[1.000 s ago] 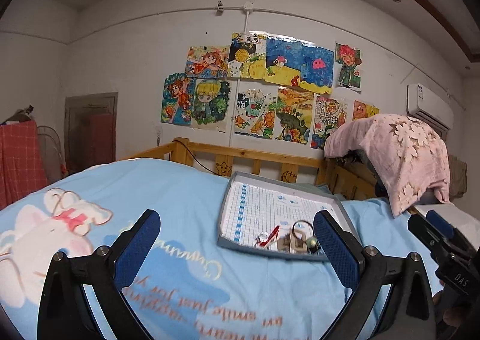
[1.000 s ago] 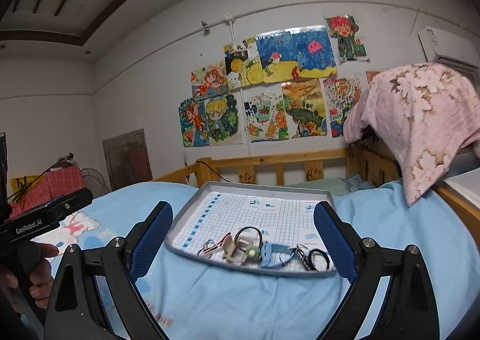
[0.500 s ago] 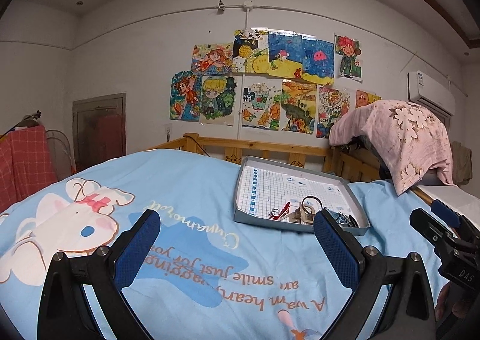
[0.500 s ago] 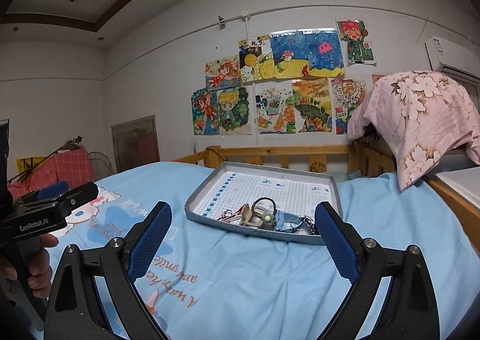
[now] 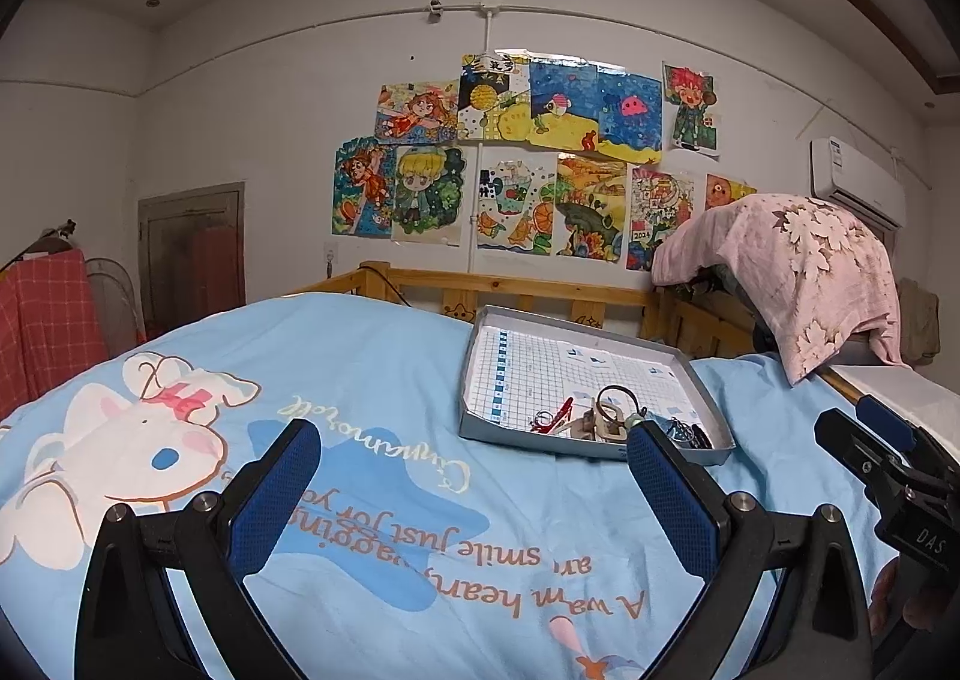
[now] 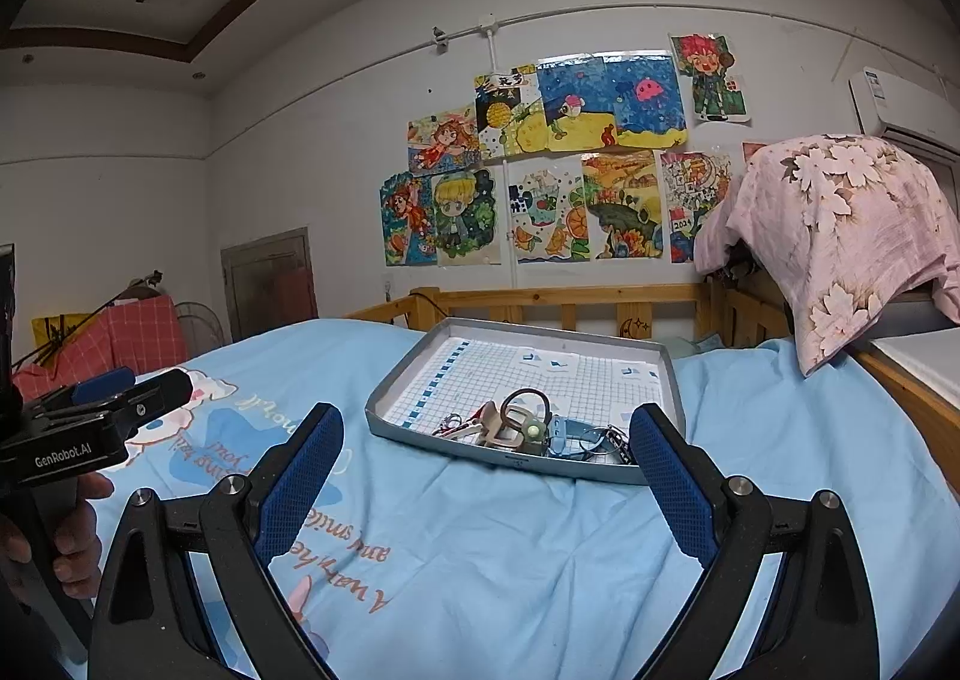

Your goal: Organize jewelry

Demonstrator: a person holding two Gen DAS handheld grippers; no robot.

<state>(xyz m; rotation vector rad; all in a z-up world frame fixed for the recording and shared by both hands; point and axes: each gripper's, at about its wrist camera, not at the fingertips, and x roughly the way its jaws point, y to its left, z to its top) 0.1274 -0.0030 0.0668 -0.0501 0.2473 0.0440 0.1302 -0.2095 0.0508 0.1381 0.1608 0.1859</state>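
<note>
grey tray (image 6: pixel 672 380) lying on the blue bedspread (image 6: pixel 510 548), its long axis running away from the viewer toward the wooden bed rail (image 6: pixel 570 299). the jewelry pile (image 6: pixel 528 428) is heaped along the tray's near edge: a dark ring-shaped loop, a green bead, a blue strap, a red piece and some dark chain, too tangled to sort out further. right gripper (image 6: pixel 486 458) with its blue-padded fingers spread wide and holding nothing; the pile lies straight ahead, between the two fingers' lines, but well apart from the tips. left gripper (image 5: pixel 471 473) likewise spread and holding nothing, aimed more at bare bedspread; from it the jewelry pile (image 5: pixel 612 422) lies ahead and to the right, close to the right fingertip. judged from this, the right gripper has the squarer line; a forward, downward reach over the near wall seems needed.
</note>
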